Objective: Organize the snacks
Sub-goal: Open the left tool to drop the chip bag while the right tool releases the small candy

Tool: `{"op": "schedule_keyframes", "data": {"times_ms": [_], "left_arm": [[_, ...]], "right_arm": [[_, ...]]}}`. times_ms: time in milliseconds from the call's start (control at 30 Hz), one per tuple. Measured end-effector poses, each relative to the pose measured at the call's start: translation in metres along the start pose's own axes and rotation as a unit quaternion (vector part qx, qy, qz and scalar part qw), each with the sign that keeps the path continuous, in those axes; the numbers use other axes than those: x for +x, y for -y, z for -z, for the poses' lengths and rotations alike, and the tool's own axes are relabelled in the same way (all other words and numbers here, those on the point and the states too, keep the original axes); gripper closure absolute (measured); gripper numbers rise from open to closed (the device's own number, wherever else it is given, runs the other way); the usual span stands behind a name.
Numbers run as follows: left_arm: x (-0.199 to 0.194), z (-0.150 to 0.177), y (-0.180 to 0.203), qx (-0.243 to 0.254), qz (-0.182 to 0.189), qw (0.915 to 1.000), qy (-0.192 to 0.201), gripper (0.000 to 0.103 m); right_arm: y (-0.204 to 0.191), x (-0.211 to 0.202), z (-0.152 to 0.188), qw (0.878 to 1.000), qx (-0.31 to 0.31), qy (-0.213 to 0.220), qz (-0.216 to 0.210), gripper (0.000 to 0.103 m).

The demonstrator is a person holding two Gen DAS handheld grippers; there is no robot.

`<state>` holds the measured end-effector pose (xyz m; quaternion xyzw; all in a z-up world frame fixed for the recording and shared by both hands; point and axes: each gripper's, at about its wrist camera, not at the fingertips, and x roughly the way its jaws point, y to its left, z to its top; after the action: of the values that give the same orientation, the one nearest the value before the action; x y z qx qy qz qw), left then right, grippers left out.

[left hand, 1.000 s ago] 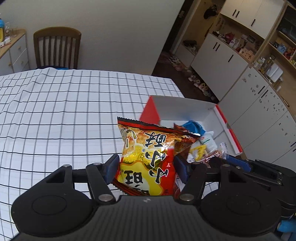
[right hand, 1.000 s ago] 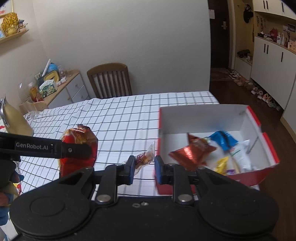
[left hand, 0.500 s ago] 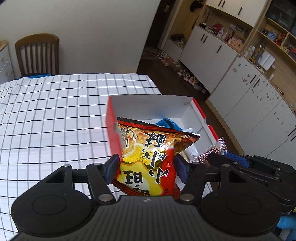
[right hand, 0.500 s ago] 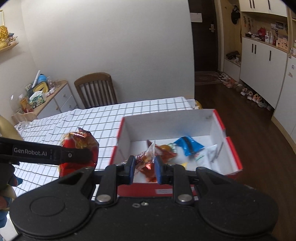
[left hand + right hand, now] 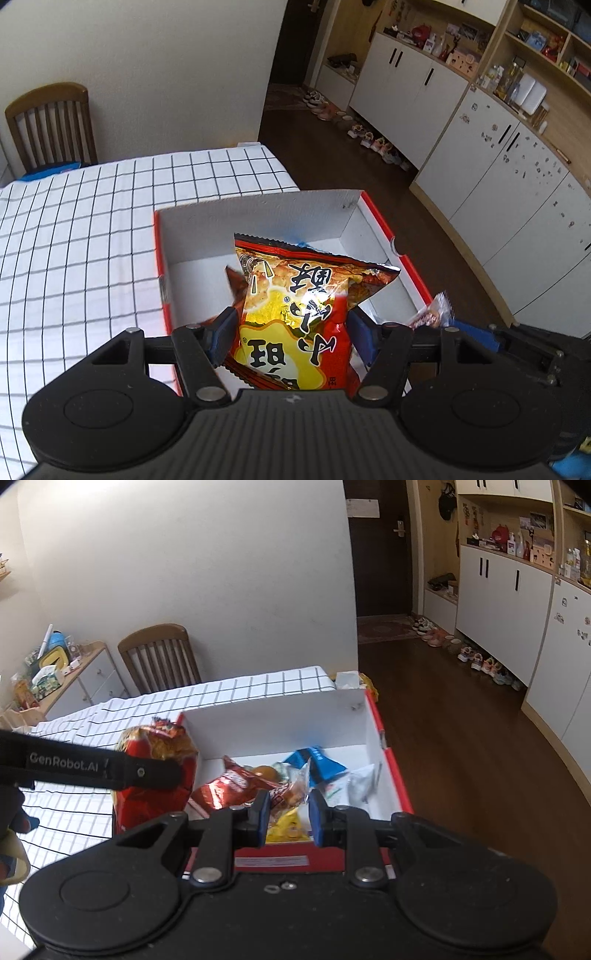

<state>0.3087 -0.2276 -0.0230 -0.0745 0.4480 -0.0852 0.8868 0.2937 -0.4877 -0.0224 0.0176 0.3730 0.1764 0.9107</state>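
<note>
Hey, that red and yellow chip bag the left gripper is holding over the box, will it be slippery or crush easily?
The chip bag looks puffed and glossy, so probably light and somewhat slippery. The left gripper pinches its sides and the film creases there, so a harder squeeze may crush the contents. Released over the box, it would likely flop sideways.

Red-yellow snack bag [image 5: 295, 317], red-white box [image 5: 258, 218], black-checked white tablecloth [image 5: 81, 229].

Left gripper [image 5: 291, 332] fingers clamped; right gripper [image 5: 285, 818] fingers pinched, tilted down.
</note>
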Motion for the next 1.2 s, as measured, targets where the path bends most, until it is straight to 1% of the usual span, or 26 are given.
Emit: {"op": "schedule_keyframes", "data": {"times_ms": [67,167,300,367,467,633,833,967,1200], "left_arm": [[0.008,-0.006,0.003,0.0,-0.005,1.0,-0.001,0.039],[0.022,-0.015,0.006,0.005,-0.002,0.9999,-0.011,0.039],[0.042,-0.026,0.01,0.008,-0.016,0.9997,-0.018,0.039],[0.052,-0.033,0.011,0.006,-0.012,0.9996,-0.024,0.039],[0.066,-0.039,0.016,0.012,-0.019,0.9992,-0.034,0.039],[0.089,-0.043,0.025,0.021,-0.034,0.9979,-0.051,0.039],[0.106,-0.046,0.033,0.034,-0.043,0.9963,-0.066,0.039],[0.115,-0.046,0.036,0.036,-0.047,0.9955,-0.074,0.039],[0.127,-0.042,0.048,0.071,-0.074,0.9917,-0.077,0.039]], "right_arm": [[0.005,0.006,0.0,1.0,0.0,-0.005,0.002,0.083],[0.011,0.015,0.0,1.0,-0.001,-0.015,0.001,0.083],[0.017,0.03,-0.003,0.999,-0.001,-0.035,-0.015,0.083],[0.018,0.039,-0.005,0.999,-0.003,-0.044,-0.014,0.083],[0.02,0.051,-0.007,0.999,-0.006,-0.051,-0.01,0.083],[0.025,0.072,-0.009,0.997,-0.013,-0.071,-0.005,0.083],[0.028,0.093,-0.009,0.996,-0.021,-0.089,0.006,0.083],[0.033,0.104,-0.009,0.994,-0.023,-0.103,0.004,0.083],[0.033,0.117,-0.007,0.992,-0.029,-0.12,0.01,0.083]]}}
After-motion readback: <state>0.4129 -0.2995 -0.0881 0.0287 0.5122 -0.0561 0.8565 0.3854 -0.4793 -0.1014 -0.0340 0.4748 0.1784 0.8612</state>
